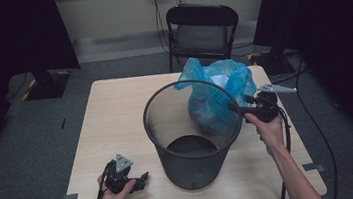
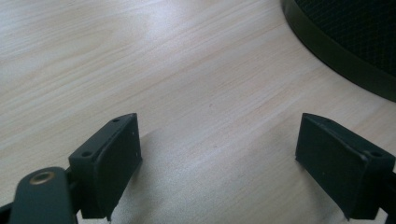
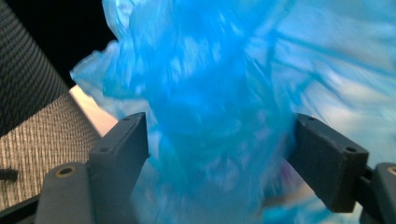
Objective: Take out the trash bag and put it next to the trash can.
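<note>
Standing mid-table (image 1: 114,101), the black mesh wastebasket (image 1: 193,133) fronts a blue plastic bag (image 1: 219,92); the right gripper (image 3: 219,144), jaws spread, straddles that bag, while the left gripper (image 2: 219,154) rests open beside the basket.

The mesh bin (image 1: 193,133) hides the lower part of the blurred blue bag (image 3: 219,116).

1 blue bag (image 1: 219,94), 1 mesh bin (image 1: 194,137), 2 tools: left tool (image 1: 143,176), right tool (image 1: 236,108), 1 chair (image 1: 201,28), 1 table (image 1: 111,117)
</note>
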Action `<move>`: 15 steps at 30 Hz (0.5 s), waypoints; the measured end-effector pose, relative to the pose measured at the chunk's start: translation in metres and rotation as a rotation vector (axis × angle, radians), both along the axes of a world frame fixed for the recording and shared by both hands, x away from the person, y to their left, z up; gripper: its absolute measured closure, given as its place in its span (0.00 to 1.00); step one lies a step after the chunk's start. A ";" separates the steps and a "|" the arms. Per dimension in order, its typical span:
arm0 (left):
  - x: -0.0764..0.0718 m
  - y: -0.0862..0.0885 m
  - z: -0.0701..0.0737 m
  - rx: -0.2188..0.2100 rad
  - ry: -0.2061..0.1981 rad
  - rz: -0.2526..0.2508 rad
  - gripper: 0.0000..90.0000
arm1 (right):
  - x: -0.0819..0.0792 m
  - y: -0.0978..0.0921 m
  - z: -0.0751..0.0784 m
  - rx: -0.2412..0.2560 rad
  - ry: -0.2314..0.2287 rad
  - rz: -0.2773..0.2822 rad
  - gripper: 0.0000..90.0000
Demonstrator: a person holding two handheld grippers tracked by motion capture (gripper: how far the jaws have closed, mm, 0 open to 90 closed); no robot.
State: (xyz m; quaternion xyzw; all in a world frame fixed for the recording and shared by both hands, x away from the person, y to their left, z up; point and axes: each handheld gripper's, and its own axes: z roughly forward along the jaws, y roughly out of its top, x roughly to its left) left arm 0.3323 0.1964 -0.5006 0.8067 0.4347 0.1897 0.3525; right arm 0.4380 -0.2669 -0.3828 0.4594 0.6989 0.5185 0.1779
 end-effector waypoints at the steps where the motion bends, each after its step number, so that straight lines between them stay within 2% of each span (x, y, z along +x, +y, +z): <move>1: 0.000 0.000 0.000 0.000 0.000 0.000 0.15 | -0.003 -0.003 -0.001 -0.004 -0.005 -0.013 0.26; 3: 0.000 0.000 0.000 0.000 0.000 0.000 0.15 | -0.009 -0.007 -0.001 0.003 -0.017 -0.012 0.26; 8: 0.000 0.000 0.000 0.000 0.000 0.000 0.15 | -0.024 -0.010 -0.006 -0.011 -0.011 -0.002 0.28; 15: 0.000 -0.001 0.000 0.001 0.003 0.007 0.14 | -0.051 -0.009 -0.021 -0.030 0.005 0.013 0.28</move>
